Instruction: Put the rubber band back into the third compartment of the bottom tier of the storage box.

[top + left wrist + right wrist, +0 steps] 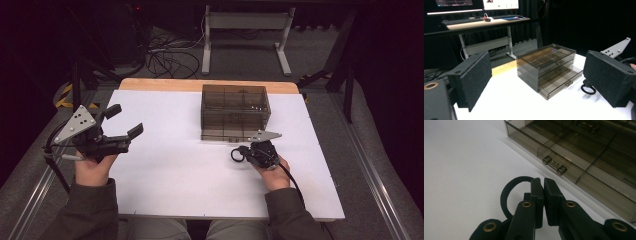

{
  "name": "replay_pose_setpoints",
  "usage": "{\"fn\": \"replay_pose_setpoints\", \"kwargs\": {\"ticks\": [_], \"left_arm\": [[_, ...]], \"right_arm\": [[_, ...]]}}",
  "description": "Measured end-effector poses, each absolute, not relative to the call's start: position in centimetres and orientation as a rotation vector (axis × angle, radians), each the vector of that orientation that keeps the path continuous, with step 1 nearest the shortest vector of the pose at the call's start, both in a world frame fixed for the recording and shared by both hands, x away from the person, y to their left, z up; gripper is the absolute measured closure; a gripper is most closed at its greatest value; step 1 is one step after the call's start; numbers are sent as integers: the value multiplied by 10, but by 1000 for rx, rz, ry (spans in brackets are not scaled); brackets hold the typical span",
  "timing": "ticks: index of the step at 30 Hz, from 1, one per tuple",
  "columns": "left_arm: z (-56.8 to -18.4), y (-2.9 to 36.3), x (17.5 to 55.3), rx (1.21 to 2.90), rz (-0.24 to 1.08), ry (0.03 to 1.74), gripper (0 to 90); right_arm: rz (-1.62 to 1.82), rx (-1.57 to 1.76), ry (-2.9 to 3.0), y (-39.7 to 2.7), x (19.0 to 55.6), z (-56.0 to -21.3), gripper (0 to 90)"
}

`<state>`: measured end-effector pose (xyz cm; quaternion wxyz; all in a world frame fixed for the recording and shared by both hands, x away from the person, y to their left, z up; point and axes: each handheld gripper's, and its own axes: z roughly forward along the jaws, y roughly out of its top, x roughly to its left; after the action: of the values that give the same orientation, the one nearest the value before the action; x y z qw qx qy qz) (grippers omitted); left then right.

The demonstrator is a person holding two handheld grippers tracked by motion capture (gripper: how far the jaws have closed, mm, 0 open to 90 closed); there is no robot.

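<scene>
The right gripper point(243, 151) was held low over the bench point(165, 170), just in front of the drawer box point(235, 112), which stood near the far edge, a little right of centre. Its jaws were pressed together on a black ring point(510, 192); in the right gripper view the band was pinched at one side, the rest of the loop hanging out to the left. The grip was taken near the tips, so the ring could be twisted out or dropped if it was bumped against the box.

The bottom drawer point(560, 83) was seen slid partly out toward the near edge, its small bar handle point(554, 165) just ahead of the right jaws. A ring lowered too early could be caught on the drawer front or handle. The compartments looked narrow, and the smoked walls made the dividers hard to judge, so a landing across a divider was judged likely.

The box appeared light and unsecured. A push from the right gripper would probably slide it toward the far edge or close the drawer.

The left gripper point(122, 120) was held near the left edge, well apart from the box, jaws wide apart and empty. No bracing was being given, so any shove on the box would go unchecked.
</scene>
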<state>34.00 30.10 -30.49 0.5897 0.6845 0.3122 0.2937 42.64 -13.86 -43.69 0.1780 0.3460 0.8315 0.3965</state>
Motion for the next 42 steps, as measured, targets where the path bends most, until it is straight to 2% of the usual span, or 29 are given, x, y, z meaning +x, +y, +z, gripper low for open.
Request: {"fn": "replay_pose_setpoints", "kwargs": {"ticks": [42], "left_arm": [[-307, 298, 338, 1599, 690, 727, 91]], "right_arm": [[1167, 1041, 2150, -152, 444, -426, 869]]}}
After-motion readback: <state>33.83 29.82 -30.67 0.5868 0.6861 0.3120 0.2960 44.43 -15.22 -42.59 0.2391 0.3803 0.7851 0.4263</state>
